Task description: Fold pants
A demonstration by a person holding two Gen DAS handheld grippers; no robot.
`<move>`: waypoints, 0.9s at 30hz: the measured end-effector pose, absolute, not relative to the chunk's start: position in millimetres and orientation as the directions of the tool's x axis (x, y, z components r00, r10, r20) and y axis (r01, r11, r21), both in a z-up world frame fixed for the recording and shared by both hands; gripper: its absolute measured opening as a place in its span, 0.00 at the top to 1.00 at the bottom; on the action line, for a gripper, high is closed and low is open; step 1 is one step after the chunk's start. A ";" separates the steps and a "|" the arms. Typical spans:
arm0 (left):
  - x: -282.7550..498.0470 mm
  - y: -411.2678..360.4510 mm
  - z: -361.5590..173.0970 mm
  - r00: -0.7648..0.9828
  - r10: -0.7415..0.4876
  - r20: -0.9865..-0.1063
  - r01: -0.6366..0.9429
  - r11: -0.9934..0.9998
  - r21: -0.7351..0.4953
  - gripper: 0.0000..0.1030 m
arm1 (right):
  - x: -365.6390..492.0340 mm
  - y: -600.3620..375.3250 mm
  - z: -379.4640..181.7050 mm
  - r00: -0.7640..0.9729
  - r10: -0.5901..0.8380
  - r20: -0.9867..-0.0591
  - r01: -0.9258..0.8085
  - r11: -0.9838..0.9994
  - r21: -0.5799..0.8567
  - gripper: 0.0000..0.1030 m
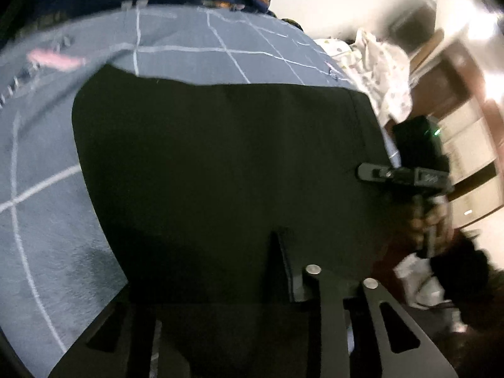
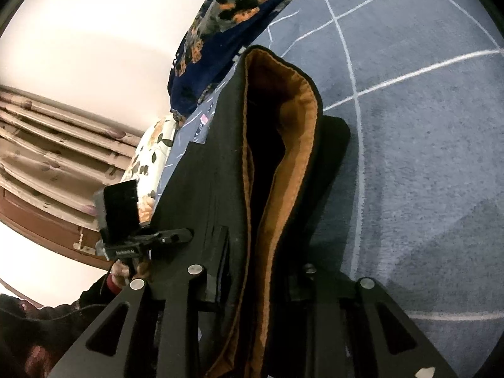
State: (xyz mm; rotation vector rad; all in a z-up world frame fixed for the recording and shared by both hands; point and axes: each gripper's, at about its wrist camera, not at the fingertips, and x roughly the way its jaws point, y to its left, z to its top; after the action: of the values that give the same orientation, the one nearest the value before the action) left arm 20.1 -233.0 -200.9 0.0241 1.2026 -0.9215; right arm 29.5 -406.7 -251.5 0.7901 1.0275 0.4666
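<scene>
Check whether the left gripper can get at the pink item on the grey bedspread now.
Probably not yet: the left gripper is clamped on the black pants, so it's occupied. The pink item lies uncovered on the bedspread past the pants' edge, nothing else blocking.

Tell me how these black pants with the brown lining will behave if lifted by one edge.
The black pants would likely droop rather than hold shape: the edge in the right tool already curves loosely. The brown lining looks thick, so probably fairly heavy. On the grey blanket they may drag rather than slide.
</scene>
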 end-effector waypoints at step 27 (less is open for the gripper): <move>-23.0 -170.6 -108.4 0.539 -0.374 -0.754 0.569 0.822 -0.001 0.81 | 52.8 -314.0 -176.6 0.531 0.674 -0.514 -0.156 0.673 0.723 0.80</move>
State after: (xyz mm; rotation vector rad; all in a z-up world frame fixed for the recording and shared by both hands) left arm -23.0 -170.6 -108.4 0.2580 0.8280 -0.5679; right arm 52.8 -314.0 -176.6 0.6701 0.8788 0.5413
